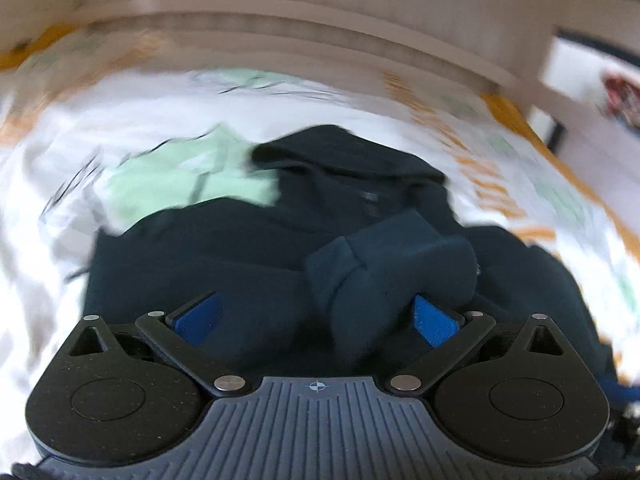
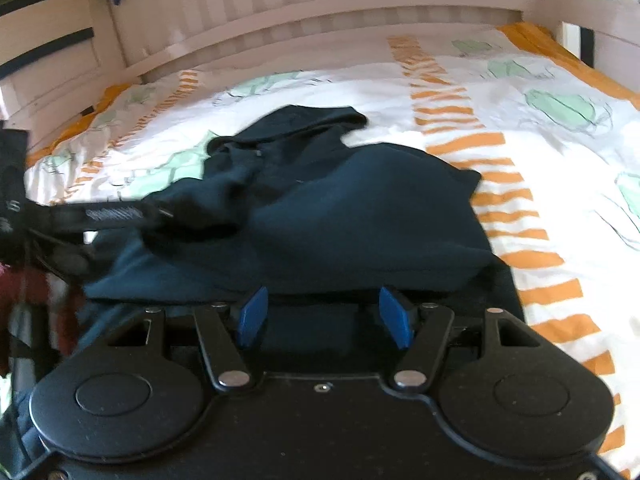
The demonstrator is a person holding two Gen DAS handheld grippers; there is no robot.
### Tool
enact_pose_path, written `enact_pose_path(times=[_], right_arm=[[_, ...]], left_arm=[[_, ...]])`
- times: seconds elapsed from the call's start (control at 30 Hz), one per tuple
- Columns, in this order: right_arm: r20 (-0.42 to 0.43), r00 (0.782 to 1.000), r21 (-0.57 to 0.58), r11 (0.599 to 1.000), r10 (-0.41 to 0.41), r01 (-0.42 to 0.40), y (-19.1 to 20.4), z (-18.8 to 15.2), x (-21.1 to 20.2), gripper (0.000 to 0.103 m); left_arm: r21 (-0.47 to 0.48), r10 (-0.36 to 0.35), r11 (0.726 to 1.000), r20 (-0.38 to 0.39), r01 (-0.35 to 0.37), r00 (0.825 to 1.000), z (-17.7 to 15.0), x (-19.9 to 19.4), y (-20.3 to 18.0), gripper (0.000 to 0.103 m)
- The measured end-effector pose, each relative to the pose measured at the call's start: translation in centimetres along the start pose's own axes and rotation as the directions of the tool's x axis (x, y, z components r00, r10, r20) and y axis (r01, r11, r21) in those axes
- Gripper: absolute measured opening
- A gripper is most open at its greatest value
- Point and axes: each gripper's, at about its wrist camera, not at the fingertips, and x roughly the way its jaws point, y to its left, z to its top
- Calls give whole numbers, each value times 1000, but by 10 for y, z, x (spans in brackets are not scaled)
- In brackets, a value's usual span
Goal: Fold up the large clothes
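Note:
A dark navy hoodie [image 2: 340, 200] lies crumpled on the bed, hood toward the headboard. It fills the middle of the left wrist view [image 1: 240, 248] too, which is blurred. My left gripper [image 1: 316, 320] is open; a sleeve cuff [image 1: 384, 276] lies between its blue pads, against the right pad [image 1: 434, 322]. My right gripper [image 2: 324, 316] is open at the hoodie's near edge, with dark fabric lying between and under its pads. The left gripper [image 2: 116, 214] shows at the left of the right wrist view, over the hoodie.
The bed cover [image 2: 520, 140] is white with orange stripes and green prints. A pale wooden headboard [image 2: 320, 12] runs across the back, with a side rail [image 2: 52, 60] on the left. The bed's right edge [image 1: 568, 168] drops to the floor.

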Motion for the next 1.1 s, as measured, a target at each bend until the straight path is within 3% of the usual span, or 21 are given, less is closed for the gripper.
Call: enact_pose_path(times=[0.23, 0.4, 0.57, 0.7, 0.8, 0.83, 0.87, 0.93, 1.1], right_arm=[[-28, 999, 64, 998, -21, 23, -23, -12, 7, 66], [-21, 1000, 54, 998, -23, 24, -23, -11, 3, 67], [-23, 999, 55, 998, -26, 28, -26, -12, 4, 67], [-21, 1000, 64, 998, -23, 25, -28, -11, 3, 67], [-17, 1000, 65, 998, -24, 26, -29, -11, 2, 67], [-17, 1000, 66, 997, -26, 27, -30, -11, 2, 67], [-18, 999, 67, 997, -27, 28, -31, -11, 2, 67], [-17, 999, 73, 997, -27, 28, -34, -11, 2, 67], [-7, 1000, 93, 995, -31, 31, -38, -9, 0, 67]], left_arm=[[-181, 26, 983, -13, -28, 1000, -8, -20, 60, 102], [-259, -67, 964, 5, 66, 998, -4, -20, 74, 103], [-293, -167, 940, 40, 172, 985, 1, -18, 69, 103], [-284, -131, 951, -26, 118, 991, 3, -3, 66, 103], [-290, -165, 947, -76, 136, 983, 5, 12, 66, 102], [-293, -188, 944, -92, 153, 978, 6, 15, 65, 98], [-297, -209, 939, -89, 174, 974, 7, 16, 66, 64], [-318, -197, 933, -58, 169, 979, 11, 13, 67, 13], [-331, -262, 906, 51, 263, 964, 25, -18, 57, 13]])
